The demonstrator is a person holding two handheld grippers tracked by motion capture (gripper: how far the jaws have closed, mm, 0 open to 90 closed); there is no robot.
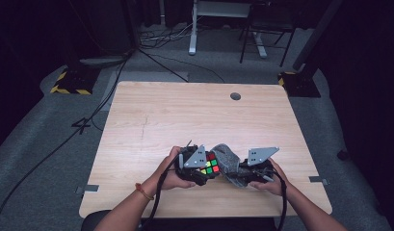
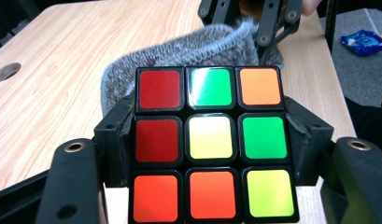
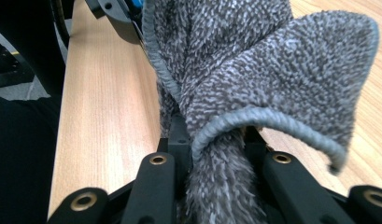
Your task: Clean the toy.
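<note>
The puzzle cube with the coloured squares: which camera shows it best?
The left gripper view: the puzzle cube shows one whole face there, clamped in the left gripper. The high view shows it small, beside the grey cloth. In the right gripper view, cloth.

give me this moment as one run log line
left gripper: shut on puzzle cube | right gripper: shut on grey cloth | cloth beside cube | wooden table

No legible text, label, brand or number on the puzzle cube [image 2: 212, 144], the grey cloth [image 3: 254, 70] or the table [image 1: 185, 115]. Blue packet [image 2: 364, 42] on the floor: print too small to read.
</note>
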